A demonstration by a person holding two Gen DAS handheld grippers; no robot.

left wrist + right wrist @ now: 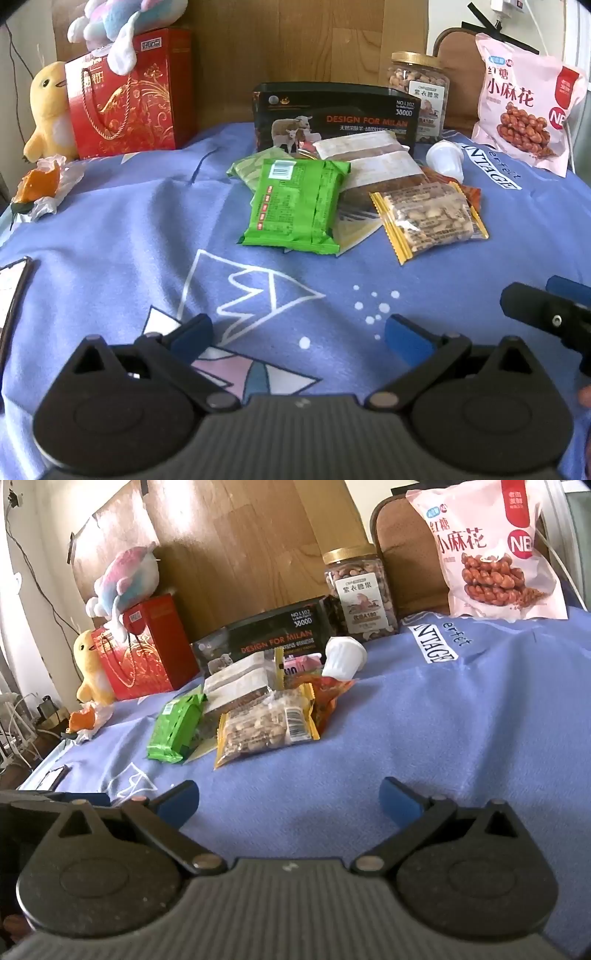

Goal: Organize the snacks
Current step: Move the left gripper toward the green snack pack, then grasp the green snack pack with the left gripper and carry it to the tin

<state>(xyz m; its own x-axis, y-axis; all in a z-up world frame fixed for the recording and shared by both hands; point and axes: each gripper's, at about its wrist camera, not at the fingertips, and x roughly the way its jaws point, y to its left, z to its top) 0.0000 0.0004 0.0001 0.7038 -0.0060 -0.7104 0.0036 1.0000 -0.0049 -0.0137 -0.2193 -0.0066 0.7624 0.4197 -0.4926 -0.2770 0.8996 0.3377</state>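
Note:
A heap of snack packets lies mid-table on a blue printed cloth [129, 229]: a green packet [295, 206] [177, 727], a yellow-edged nut packet [428, 218] [266, 725], two white-and-brown bars [369, 158] [236, 686], an orange packet [332, 698] and a white jelly cup [447, 157] [345, 657]. Behind the heap stands a black box [336, 118] [266, 642]. My left gripper [297, 334] hovers open, short of the heap, nothing between its blue pads. My right gripper [290, 799] is also open and empty, nearer than the nut packet; part of it shows at the right edge of the left wrist view.
At the back stand a nut jar [421, 88] [360, 594], a pink twist-snack bag [524, 99] [491, 550], a red gift bag [129, 99] [147, 650], a yellow plush chick [48, 110] [90, 664] and a pastel plush [125, 579]. A phone [11, 291] lies at the left edge.

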